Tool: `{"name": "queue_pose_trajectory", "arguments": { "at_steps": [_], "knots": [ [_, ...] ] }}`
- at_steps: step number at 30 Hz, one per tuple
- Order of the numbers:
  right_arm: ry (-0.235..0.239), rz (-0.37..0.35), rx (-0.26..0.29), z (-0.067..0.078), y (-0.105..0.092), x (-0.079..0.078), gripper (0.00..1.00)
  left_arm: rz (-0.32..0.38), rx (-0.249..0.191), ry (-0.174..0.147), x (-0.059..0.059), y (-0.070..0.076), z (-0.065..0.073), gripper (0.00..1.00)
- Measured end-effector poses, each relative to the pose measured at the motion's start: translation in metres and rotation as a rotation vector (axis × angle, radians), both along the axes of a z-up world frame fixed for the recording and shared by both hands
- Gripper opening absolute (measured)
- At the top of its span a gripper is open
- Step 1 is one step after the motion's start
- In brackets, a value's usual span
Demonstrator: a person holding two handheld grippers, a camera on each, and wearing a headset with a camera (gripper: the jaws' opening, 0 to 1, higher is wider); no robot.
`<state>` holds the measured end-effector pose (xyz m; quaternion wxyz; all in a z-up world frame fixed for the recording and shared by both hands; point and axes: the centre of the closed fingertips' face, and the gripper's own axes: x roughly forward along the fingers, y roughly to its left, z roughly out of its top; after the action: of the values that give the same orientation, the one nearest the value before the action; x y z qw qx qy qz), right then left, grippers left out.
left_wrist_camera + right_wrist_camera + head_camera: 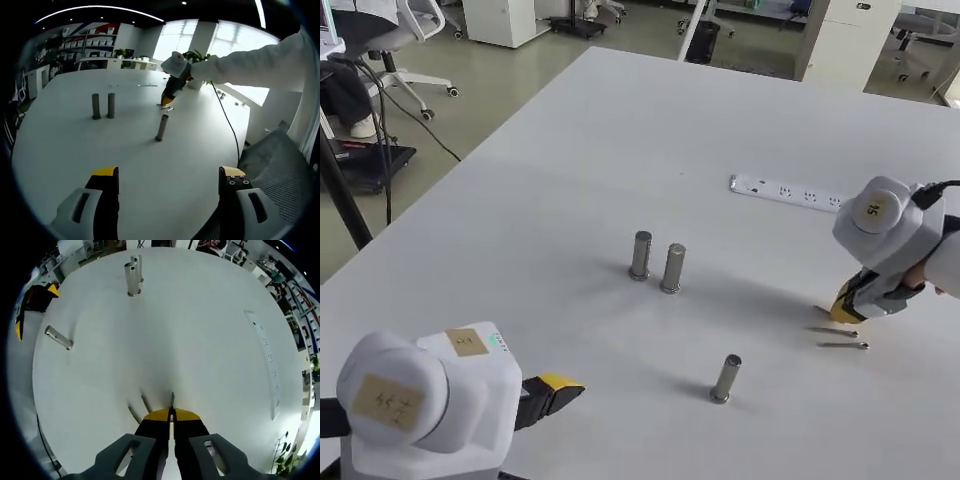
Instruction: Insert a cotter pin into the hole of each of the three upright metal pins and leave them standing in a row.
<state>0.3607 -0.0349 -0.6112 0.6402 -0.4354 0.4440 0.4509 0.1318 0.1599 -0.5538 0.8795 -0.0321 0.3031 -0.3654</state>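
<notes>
A white workbench (570, 180) is filling most of the head view, with an office floor showing beyond its far edge. Nearest, at the lower left of the head view, the left gripper (558, 388) is hovering over the bench. Its yellow-tipped jaws are standing wide apart and released, gripping nothing. Just past it, at lower centre, a lone metal pin (725, 378) is standing upright on the bench. To the right of that pin, two loose cotter pins (840, 338) are lying flat on the surface, close together. Right beside them, at the right edge, the right gripper (842, 308) is pointing down at the bench. In the right gripper view its jaws are clenched on a third cotter pin (172, 401), whose thin end is sticking out past the yellow tips. Farther back, at the middle of the head view, two metal pins (656, 262) are standing upright side by side, well apart from the lone one. Beyond them, toward the upper right, a white power strip (785, 190) is lying flat. Past the bench, an office chair (405, 40) is sitting at the upper left.
</notes>
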Motion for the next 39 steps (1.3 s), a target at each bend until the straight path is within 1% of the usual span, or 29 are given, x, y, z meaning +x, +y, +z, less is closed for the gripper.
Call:
{"name": "queue_pose_trajectory", "arguments": {
  "at_steps": [1,2,4,5,7,8,9,11,12,13,14,16,17,18,19,20,21,22,25,27,28,30,32,34,35,36,37,38,39],
  "knots": [
    [-0.002,-0.004,-0.038,0.000,-0.007,0.000,0.00,-0.015,0.012,-0.004,-0.001,-0.001,0.000,0.81],
    [-0.005,0.000,-0.045,0.001,-0.009,0.000,0.00,-0.023,0.018,-0.009,-0.001,-0.002,0.001,0.82],
    [-0.018,0.005,-0.023,0.008,-0.009,0.000,0.00,-0.031,0.018,-0.016,-0.002,-0.004,0.004,0.82],
    [-0.033,0.019,0.008,0.014,-0.005,-0.001,0.00,-0.032,0.013,-0.021,-0.002,-0.005,0.006,0.82],
    [-0.036,0.029,0.027,0.022,-0.004,-0.007,0.00,-0.032,0.003,-0.028,-0.001,-0.006,0.009,0.81],
    [-0.061,0.041,0.046,0.030,-0.001,-0.010,0.00,-0.032,-0.001,-0.033,-0.001,-0.007,0.011,0.81],
    [-0.071,0.050,0.053,0.032,-0.001,-0.011,0.00,-0.032,-0.003,-0.037,0.000,-0.008,0.012,0.80],
    [-0.100,0.063,0.098,0.044,0.004,-0.020,0.00,-0.035,-0.005,-0.044,0.000,-0.009,0.014,0.80],
    [-0.114,0.077,0.129,0.052,0.008,-0.027,0.00,-0.038,-0.007,-0.045,0.000,-0.010,0.015,0.80],
    [-0.129,0.082,0.144,0.056,0.009,-0.032,0.00,-0.040,-0.009,-0.045,0.000,-0.010,0.016,0.79],
    [-0.139,0.091,0.157,0.062,0.010,-0.041,0.00,-0.043,-0.008,-0.044,0.000,-0.011,0.016,0.79],
    [-0.162,0.101,0.188,0.070,0.013,-0.053,0.00,-0.051,-0.002,-0.037,0.000,-0.011,0.016,0.77],
    [-0.164,0.097,0.207,0.074,0.014,-0.059,0.00,-0.052,0.001,-0.039,0.001,-0.011,0.017,0.77],
    [-0.165,0.082,0.246,0.077,0.018,-0.064,0.00,-0.052,0.002,-0.041,0.002,-0.011,0.018,0.77],
    [-0.167,0.073,0.298,0.083,0.023,-0.073,0.00,-0.052,-0.002,-0.045,0.004,-0.011,0.021,0.76],
    [-0.174,0.067,0.316,0.086,0.023,-0.079,0.00,-0.052,-0.010,-0.047,0.005,-0.011,0.023,0.75],
    [-0.188,0.067,0.319,0.088,0.022,-0.083,0.00,-0.051,-0.016,-0.049,0.006,-0.012,0.025,0.73],
    [-0.194,0.068,0.324,0.090,0.021,-0.090,0.00,-0.051,-0.026,-0.056,0.009,-0.013,0.029,0.72],
    [-0.222,0.040,0.374,0.098,0.021,-0.103,0.00,-0.060,-0.042,-0.068,0.015,-0.017,0.037,0.71],
    [-0.243,0.030,0.394,0.104,0.020,-0.111,0.00,-0.065,-0.045,-0.069,0.019,-0.020,0.039,0.68],
    [-0.249,0.029,0.399,0.105,0.021,-0.112,0.00,-0.066,-0.049,-0.066,0.021,-0.021,0.040,0.65],
    [-0.271,0.017,0.420,0.111,0.022,-0.118,0.00,-0.072,-0.064,-0.057,0.029,-0.026,0.043,0.62],
    [-0.291,0.011,0.438,0.117,0.024,-0.124,0.00,-0.089,-0.066,-0.059,0.033,-0.031,0.046,0.61],
    [-0.320,0.015,0.446,0.123,0.027,-0.129,0.00,-0.110,-0.066,-0.071,0.038,-0.037,0.052,0.58],
    [-0.330,0.014,0.476,0.127,0.031,-0.132,0.00,-0.111,-0.074,-0.081,0.043,-0.041,0.056,0.55],
    [-0.341,0.015,0.498,0.130,0.034,-0.135,0.00,-0.115,-0.085,-0.084,0.046,-0.044,0.059,0.51],
    [-0.350,0.015,0.508,0.132,0.036,-0.137,0.00,-0.126,-0.109,-0.082,0.049,-0.049,0.064,0.49],
    [-0.361,0.019,0.504,0.132,0.037,-0.139,0.00,-0.131,-0.129,-0.078,0.051,-0.053,0.067,0.47],
    [-0.374,0.018,0.501,0.133,0.038,-0.142,0.00,-0.140,-0.150,-0.068,0.053,-0.058,0.071,0.46]
  ]
}}
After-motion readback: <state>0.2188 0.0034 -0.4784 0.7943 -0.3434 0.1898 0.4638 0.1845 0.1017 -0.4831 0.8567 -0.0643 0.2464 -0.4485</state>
